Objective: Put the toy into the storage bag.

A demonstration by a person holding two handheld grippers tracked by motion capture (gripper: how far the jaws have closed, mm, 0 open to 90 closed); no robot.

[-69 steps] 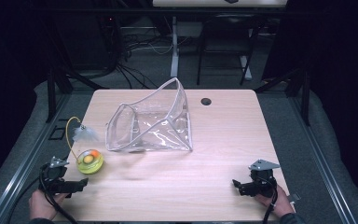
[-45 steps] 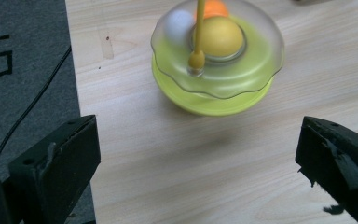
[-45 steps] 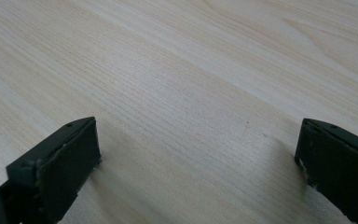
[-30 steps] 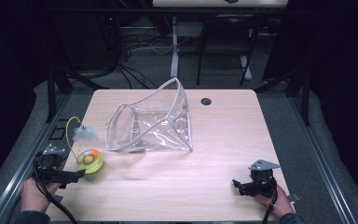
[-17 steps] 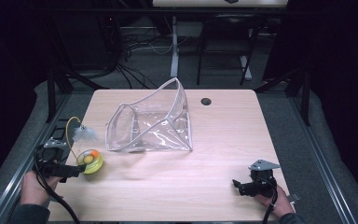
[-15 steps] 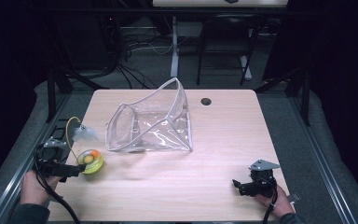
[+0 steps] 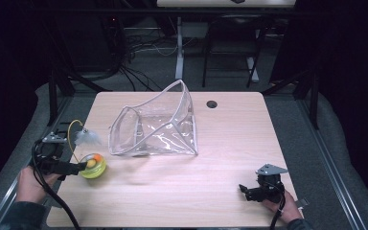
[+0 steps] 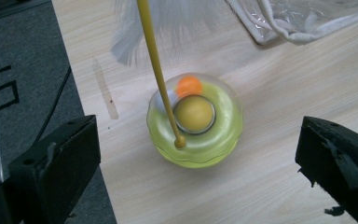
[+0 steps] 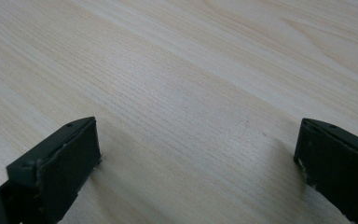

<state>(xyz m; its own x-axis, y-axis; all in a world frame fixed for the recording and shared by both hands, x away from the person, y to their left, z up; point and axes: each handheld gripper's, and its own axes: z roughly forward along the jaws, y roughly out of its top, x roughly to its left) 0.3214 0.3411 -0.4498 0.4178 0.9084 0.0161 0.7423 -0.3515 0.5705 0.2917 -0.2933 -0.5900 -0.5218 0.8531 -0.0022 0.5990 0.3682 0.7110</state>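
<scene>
The left gripper (image 7: 76,167) has swung in from the surface's (image 7: 230,143) left edge to the toy (image 7: 94,165). Its own view shows the fingers wide apart around the toy (image 8: 195,120), untouched, below the feather (image 8: 168,23). The right gripper (image 7: 243,189), near the front-right corner, is spread over bare wood.

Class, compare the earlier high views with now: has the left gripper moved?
Yes. The left gripper has swung away from the table's near edge, up to the yellow-green toy.

Wooden table (image 7: 220,158), toy (image 7: 93,165), clear pouch (image 7: 155,127)
</scene>
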